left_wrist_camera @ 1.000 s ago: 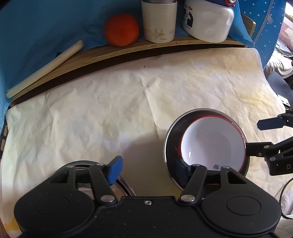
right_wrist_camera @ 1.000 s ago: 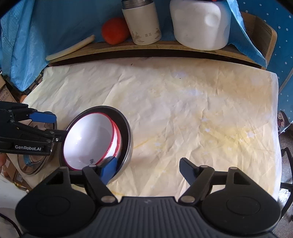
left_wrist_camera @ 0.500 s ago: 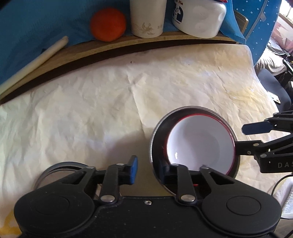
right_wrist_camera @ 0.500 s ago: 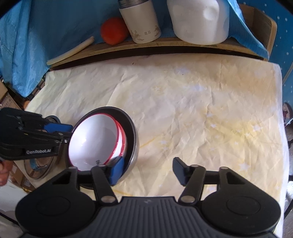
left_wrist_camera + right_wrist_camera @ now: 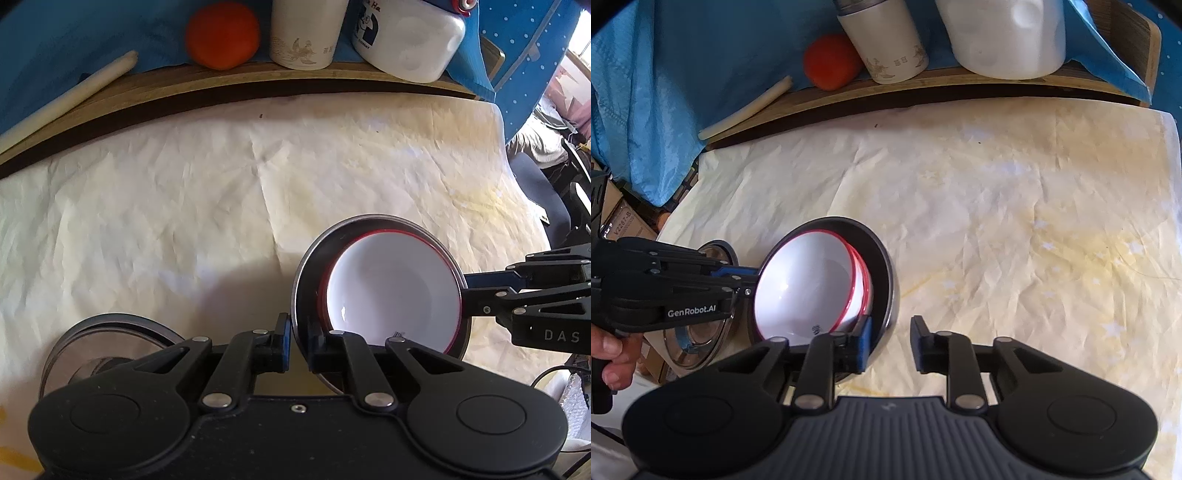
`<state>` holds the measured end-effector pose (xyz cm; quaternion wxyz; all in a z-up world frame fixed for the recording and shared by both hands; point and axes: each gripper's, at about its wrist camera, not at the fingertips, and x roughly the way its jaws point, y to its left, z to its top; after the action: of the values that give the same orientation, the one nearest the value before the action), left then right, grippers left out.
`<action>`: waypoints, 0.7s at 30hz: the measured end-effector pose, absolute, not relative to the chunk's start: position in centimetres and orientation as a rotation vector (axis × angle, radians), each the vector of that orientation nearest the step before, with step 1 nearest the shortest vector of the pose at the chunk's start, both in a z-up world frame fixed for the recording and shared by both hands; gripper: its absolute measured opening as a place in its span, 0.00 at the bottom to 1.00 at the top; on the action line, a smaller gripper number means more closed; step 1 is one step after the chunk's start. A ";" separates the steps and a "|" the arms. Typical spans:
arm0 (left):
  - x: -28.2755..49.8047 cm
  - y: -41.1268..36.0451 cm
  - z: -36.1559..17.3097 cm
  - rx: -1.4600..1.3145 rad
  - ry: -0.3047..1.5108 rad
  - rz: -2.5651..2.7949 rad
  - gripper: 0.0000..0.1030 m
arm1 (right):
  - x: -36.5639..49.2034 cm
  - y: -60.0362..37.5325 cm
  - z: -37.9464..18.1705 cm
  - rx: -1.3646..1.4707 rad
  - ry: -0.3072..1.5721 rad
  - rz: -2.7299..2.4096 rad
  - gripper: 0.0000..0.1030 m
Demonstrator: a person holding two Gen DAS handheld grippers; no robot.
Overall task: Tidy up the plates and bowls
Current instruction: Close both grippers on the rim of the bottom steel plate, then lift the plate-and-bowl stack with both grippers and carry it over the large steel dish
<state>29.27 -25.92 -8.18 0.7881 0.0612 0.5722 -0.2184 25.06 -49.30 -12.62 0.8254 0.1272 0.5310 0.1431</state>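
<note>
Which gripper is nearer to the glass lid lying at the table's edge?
Left. The left gripper, shut on the metal bowl's rim, sits right beside the glass lid. The right gripper, jaws closing around the opposite rim, is across the bowl from it.

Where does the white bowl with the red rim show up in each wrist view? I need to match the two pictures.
Left wrist view: the white bowl sits lower right, nested in the metal bowl, just beyond the left gripper.
Right wrist view: the same bowl sits lower left, tilted, beside the right gripper.
Shared landmark: the orange on the wooden shelf at top.
</note>
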 end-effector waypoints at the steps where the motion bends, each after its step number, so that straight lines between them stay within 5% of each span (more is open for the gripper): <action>1: 29.3 -25.9 -8.2 0.132 1.233 -0.471 0.08 | 25.1 -49.2 -12.6 0.272 1.128 0.307 0.19; 21: 29.5 -25.6 -8.4 0.098 1.244 -0.480 0.08 | 24.8 -49.2 -12.9 0.331 1.130 0.276 0.15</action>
<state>29.46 -25.63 -8.39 0.7847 0.0456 0.5768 -0.2225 24.78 -49.19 -12.91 0.8227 0.1554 0.5312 0.1299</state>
